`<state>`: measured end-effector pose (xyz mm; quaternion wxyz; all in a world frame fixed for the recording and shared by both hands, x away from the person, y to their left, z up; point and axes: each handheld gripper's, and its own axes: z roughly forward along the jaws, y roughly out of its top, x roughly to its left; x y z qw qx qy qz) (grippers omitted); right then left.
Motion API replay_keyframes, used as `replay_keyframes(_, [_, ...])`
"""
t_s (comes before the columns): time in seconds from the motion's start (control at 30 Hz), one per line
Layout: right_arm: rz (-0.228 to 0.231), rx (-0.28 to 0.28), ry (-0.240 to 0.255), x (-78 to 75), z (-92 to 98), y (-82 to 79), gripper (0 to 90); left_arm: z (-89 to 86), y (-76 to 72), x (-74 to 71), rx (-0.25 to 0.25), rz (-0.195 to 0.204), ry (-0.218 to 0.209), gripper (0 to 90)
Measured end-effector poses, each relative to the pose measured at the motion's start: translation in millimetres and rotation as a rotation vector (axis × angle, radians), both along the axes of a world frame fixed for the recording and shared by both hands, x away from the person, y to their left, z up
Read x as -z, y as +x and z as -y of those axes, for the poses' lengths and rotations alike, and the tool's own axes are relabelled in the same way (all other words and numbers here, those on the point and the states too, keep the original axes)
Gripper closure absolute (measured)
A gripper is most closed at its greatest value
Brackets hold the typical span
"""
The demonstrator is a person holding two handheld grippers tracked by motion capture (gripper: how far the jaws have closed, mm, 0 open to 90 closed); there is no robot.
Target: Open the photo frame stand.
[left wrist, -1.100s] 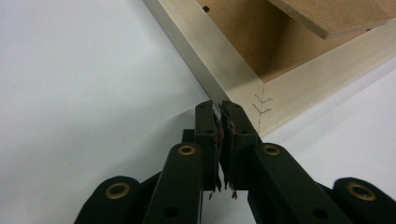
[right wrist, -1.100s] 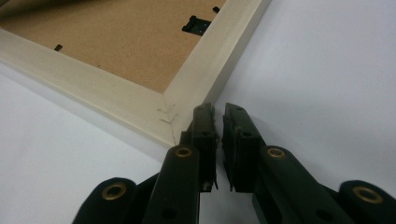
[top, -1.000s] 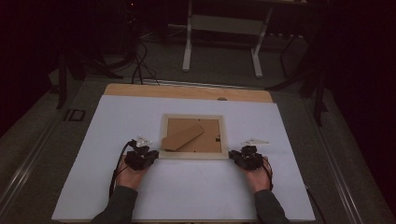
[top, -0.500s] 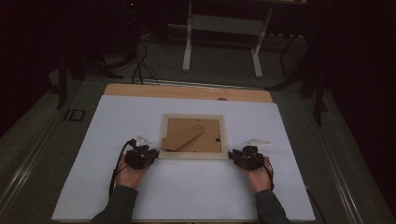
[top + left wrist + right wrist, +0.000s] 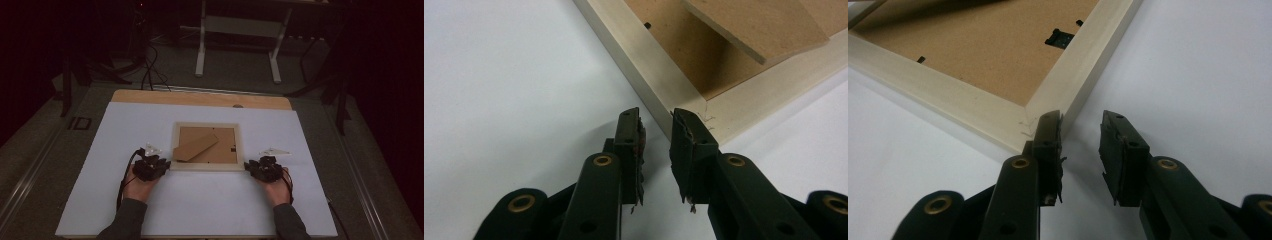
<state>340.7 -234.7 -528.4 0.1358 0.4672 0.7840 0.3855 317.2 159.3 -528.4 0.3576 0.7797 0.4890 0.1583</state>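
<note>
A white sheet (image 5: 200, 210) covers most of the wooden table (image 5: 200, 97). Near its middle a pale wooden picture frame (image 5: 206, 166) lies face down, holding a brown backing board (image 5: 220, 150) in its recess; a loose fibreboard stand flap (image 5: 196, 147) rests slantwise across that board. The left gripper (image 5: 656, 131) sits at the frame's near left corner, its jaws having just been opening, slightly parted with nothing between them. The right gripper (image 5: 1082, 131) sits at the near right corner, jaws parted a little wider, gripping nothing, one jaw just beside the frame's edge.
</note>
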Motion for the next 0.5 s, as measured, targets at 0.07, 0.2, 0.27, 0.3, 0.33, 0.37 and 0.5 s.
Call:
replay_keyframes(0.07, [0.001, 0.001, 0.001, -0.1, -0.1, 0.0, 69.6, -1.8, 0.6, -0.6, -0.003, -0.005, -0.012, 73.3])
replay_keyframes(0.2, [0.0, 0.001, 0.002, 0.1, 0.2, -0.1, 69.6, -6.1, 1.6, -2.5, -0.009, -0.007, -0.041, 69.9])
replay_keyframes(0.27, [-0.001, 0.002, 0.002, 0.4, 0.2, -0.1, 69.6, -7.4, 1.6, -3.5, -0.017, -0.003, -0.052, 68.6])
replay_keyframes(0.3, [-0.002, 0.002, 0.002, 0.5, 0.3, -0.2, 69.4, -7.9, 1.8, -4.0, -0.019, -0.002, -0.051, 68.1])
replay_keyframes(0.33, [-0.002, 0.003, 0.002, 0.5, 0.4, -0.3, 69.4, -8.3, 1.7, -4.5, -0.019, -0.001, -0.053, 67.6])
replay_keyframes(0.37, [-0.002, 0.003, 0.002, 0.6, 0.4, -0.4, 69.4, -8.5, 1.5, -4.9, -0.019, -0.001, -0.057, 67.0])
replay_keyframes(0.5, [-0.004, 0.005, 0.002, 0.3, 0.4, -0.8, 68.9, -8.4, 0.2, -9.6, -0.014, 0.006, -0.067, 64.9])
